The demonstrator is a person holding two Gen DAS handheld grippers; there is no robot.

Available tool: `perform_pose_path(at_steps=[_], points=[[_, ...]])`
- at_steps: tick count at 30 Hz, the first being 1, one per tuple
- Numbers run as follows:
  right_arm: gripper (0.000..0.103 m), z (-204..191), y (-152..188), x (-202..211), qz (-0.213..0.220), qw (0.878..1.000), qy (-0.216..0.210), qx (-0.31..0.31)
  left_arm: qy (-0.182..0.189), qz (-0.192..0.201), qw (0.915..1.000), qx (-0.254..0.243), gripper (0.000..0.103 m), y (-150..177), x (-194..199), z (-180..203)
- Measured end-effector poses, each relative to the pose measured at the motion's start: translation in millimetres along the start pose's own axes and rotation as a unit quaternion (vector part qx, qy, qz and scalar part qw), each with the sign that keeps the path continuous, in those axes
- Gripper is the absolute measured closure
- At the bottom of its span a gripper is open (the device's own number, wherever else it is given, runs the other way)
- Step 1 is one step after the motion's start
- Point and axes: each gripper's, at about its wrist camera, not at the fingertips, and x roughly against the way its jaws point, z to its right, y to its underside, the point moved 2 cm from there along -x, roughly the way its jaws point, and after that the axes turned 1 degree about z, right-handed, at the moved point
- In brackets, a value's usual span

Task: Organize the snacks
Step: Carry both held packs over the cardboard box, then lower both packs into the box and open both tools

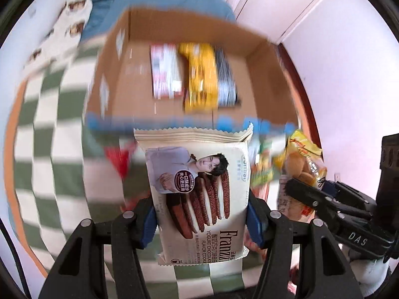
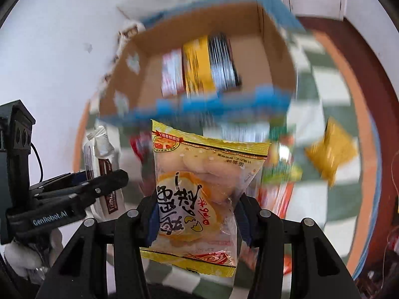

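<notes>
Left wrist view first: on the far left of the frame the green and white checked cloth is lying flat, all blurry. In the upper middle the cardboard box is sitting open, with a blue strip along its near edge. Three packets are lying side by side on its floor: a red and white packet, a yellow packet and a dark striped packet. In the lower middle the left gripper is squeezing the cookie pack between its blue pads, and the pack is hanging in front of the box. At the lower right the right gripper is poking in.

Right wrist view: at the lower left the left gripper is showing, with the cookie pack in it. In the lower middle the right gripper is pinching the egg cake bag tight, below the box in the frame. At the middle right an orange bag is lying on the cloth.
</notes>
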Motion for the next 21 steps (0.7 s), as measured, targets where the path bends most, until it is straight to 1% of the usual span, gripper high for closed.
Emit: perform_pose_path(at_steps=[1, 2, 4, 6, 8, 11, 13, 16, 18, 21], points=[[0.050, 2, -16, 6, 0.014, 1.000, 0.006, 0.007, -0.007, 0.007, 0.9999, -0.002, 0.046, -12, 2, -2], [0.050, 4, -35, 9, 0.027, 0.999, 0.015, 0.016, -0.017, 0.015, 0.9997, -0.008, 0.046, -30, 3, -3], [0.050, 9, -71, 4, 0.041, 0.998, 0.037, 0.031, -0.044, 0.022, 0.9987, -0.014, 0.046, -67, -2, -10], [0.050, 14, -106, -8, 0.044, 0.997, 0.058, 0.041, -0.056, 0.017, 0.9982, -0.011, 0.046, -100, -15, -16], [0.050, 21, -136, -26, 0.041, 0.995, 0.071, 0.048, -0.076, 0.008, 0.9970, -0.009, 0.046, -130, -33, -28], [0.050, 30, -173, -50, 0.031, 0.993, 0.095, 0.056, -0.099, -0.006, 0.9950, -0.007, 0.046, -160, -62, -42], [0.050, 36, -190, -67, 0.024, 0.992, 0.107, 0.061, -0.112, -0.014, 0.9935, -0.010, 0.046, -178, -78, -50], [0.050, 48, -210, -99, 0.008, 0.990, 0.122, 0.064, -0.121, -0.032, 0.9922, -0.003, 0.046, -191, -103, -64], [0.050, 54, -219, -113, 0.003, 0.989, 0.131, 0.065, -0.124, -0.038, 0.9915, 0.000, 0.046, -201, -111, -63], [0.050, 63, -224, -133, -0.009, 0.989, 0.138, 0.056, -0.133, -0.038, 0.9904, -0.009, 0.046, -209, -122, -66]])
